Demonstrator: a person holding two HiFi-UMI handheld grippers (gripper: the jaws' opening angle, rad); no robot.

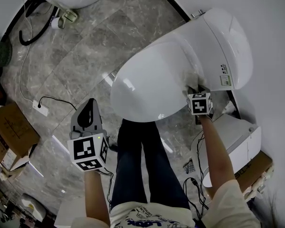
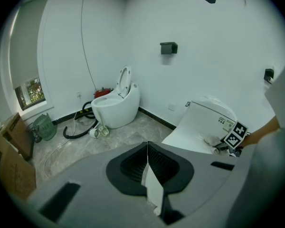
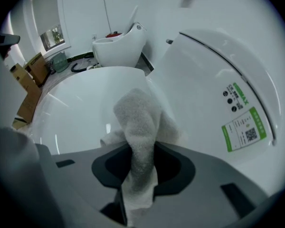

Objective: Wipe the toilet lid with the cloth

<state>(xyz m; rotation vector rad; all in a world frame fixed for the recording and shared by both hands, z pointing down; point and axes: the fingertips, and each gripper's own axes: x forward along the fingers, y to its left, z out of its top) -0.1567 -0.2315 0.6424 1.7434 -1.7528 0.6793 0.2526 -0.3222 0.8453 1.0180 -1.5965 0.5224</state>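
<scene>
The cloth [image 3: 140, 122] lies on the toilet lid [image 1: 152, 80], a second toilet [image 2: 115, 106] beyond.

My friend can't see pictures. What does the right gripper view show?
The right gripper is shut on a fluffy white cloth, holding it against the closed white toilet lid. Another toilet with its lid up stands by the far wall.

Bathroom-fittings room, this: a white toilet [image 1: 152, 80] against the wall [image 1: 270, 13], a second toilet [image 2: 116, 103] beyond it, marble floor [image 1: 85, 56], cardboard boxes [image 1: 9, 132] well apart.
</scene>
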